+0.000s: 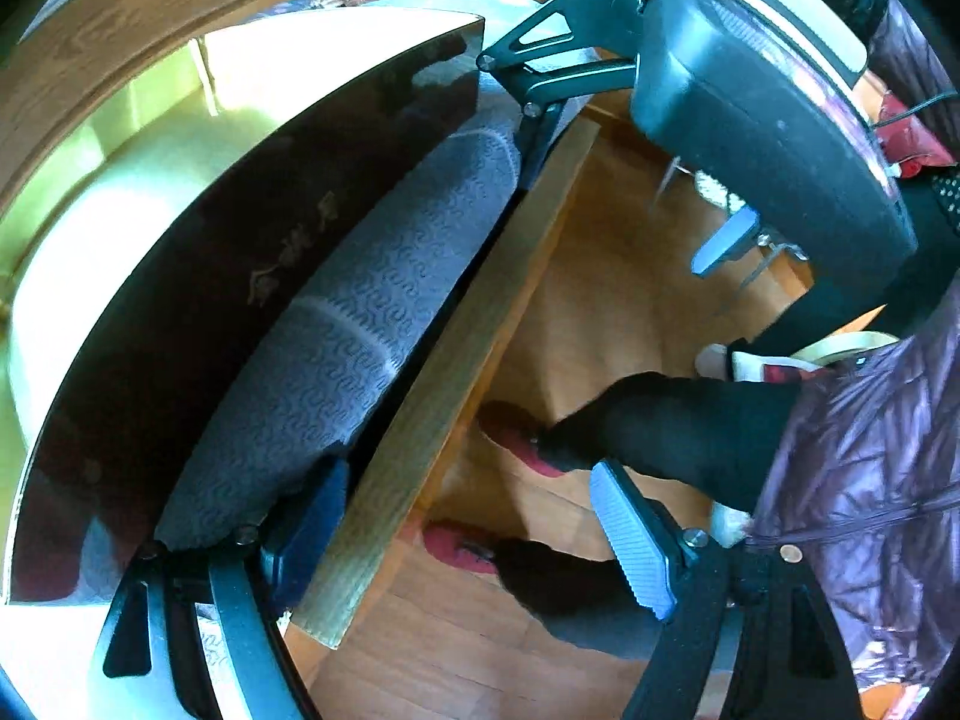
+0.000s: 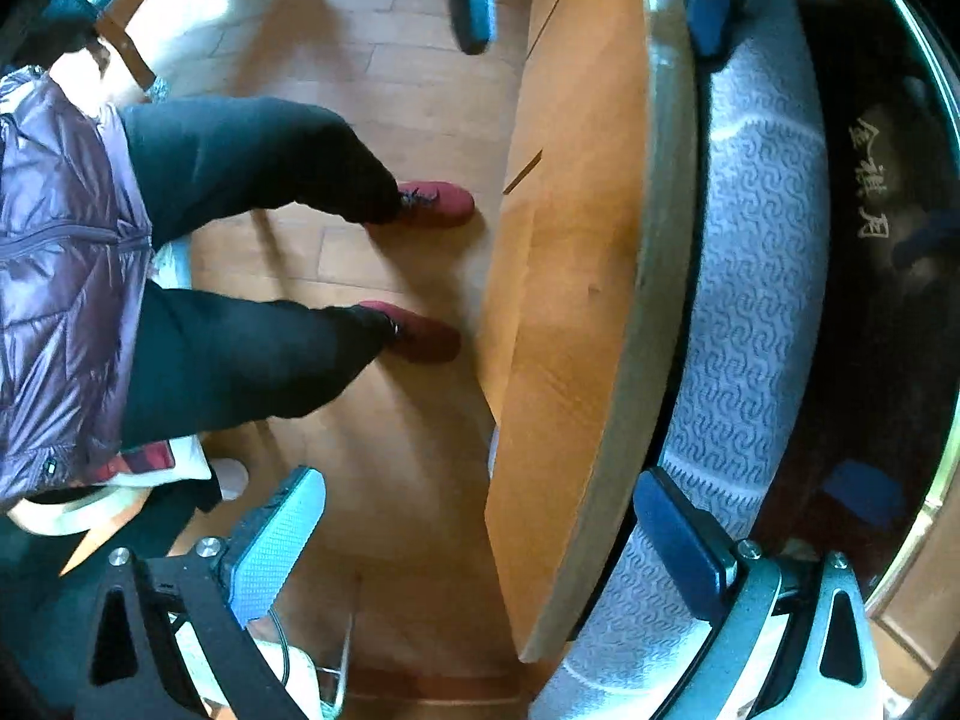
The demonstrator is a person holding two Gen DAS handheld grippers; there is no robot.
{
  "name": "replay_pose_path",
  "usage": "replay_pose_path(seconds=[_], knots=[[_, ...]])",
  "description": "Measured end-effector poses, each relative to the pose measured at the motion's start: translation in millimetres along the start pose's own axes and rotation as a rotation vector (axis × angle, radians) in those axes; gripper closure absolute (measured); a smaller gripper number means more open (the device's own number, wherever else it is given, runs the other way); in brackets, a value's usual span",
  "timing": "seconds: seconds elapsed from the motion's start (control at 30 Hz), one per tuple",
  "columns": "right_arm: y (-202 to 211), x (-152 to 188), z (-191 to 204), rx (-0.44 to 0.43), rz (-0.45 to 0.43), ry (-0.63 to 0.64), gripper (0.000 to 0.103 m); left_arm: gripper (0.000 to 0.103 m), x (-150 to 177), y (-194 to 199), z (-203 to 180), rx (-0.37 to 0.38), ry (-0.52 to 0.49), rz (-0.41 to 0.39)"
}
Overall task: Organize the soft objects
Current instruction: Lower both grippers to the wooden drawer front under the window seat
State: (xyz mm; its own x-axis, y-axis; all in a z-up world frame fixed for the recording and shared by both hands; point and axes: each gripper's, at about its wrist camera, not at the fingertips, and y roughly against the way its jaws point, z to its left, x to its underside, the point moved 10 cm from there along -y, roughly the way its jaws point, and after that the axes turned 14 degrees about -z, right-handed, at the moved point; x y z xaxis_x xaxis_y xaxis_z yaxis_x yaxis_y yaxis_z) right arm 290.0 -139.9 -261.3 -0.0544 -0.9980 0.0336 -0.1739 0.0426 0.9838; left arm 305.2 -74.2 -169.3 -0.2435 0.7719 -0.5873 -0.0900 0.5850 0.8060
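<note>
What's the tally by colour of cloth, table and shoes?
Grey patterned cloth: 1
Dark glossy tabletop: 1
Red shoes: 2
Total: 4

Item: dark glossy tabletop (image 2: 888,252), bearing one light inscription (image 2: 867,180) of three Chinese characters, apparently 金祺月; the left wrist view shows it blurred and illegible. No other legible text.
</note>
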Motion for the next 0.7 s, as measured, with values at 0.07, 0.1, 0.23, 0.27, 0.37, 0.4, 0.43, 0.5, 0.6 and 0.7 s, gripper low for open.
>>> replay_pose_path(seconds=[0.07, 0.1, 0.23, 0.27, 0.37, 0.4, 0.43, 0.5, 0.6, 0.7], knots=[[-2, -4, -1, -0.022, -0.004, 0.001, 0.0, 0.022, 3, -8, 0, 0.024, -0.021, 0.039], [-2, -5, -2, -0.025, 0.006, -0.006, 0.0, 0.018, 0, -12, -5, 0.025, -0.06, 0.037], [-8, -7, -1, 0.016, 0.006, -0.01, 0.0, 0.007, 3, -24, -14, -0.018, -0.135, 0.056], [-8, -7, -1, 0.028, 0.005, -0.028, 0.0, 0.008, 1, -23, -14, -0.009, -0.108, 0.046], [-8, -8, 9, 0.03, 0.006, -0.028, 0.0, 0.008, 3, -20, -20, 0.03, -0.065, 0.04], [-8, -8, 11, 0.033, 0.002, -0.024, 0.0, 0.008, 3, -20, -20, 0.021, -0.07, 0.037], [-7, -9, 11, 0.022, -0.009, -0.032, 0.0, 0.008, 3, -20, -20, 0.035, -0.058, 0.037], [-1, -11, 12, -0.04, -0.035, -0.058, 0.0, 0.017, 2, -19, -17, 0.077, -0.021, 0.019], [-11, -16, 6, -0.095, -0.069, -0.125, 0.0, 0.046, 5, -25, 3, -0.038, -0.086, 0.049], [-29, -15, 14, -0.008, -0.041, -0.051, 0.0, 0.047, 7, -29, 2, -0.072, -0.134, 0.055]])
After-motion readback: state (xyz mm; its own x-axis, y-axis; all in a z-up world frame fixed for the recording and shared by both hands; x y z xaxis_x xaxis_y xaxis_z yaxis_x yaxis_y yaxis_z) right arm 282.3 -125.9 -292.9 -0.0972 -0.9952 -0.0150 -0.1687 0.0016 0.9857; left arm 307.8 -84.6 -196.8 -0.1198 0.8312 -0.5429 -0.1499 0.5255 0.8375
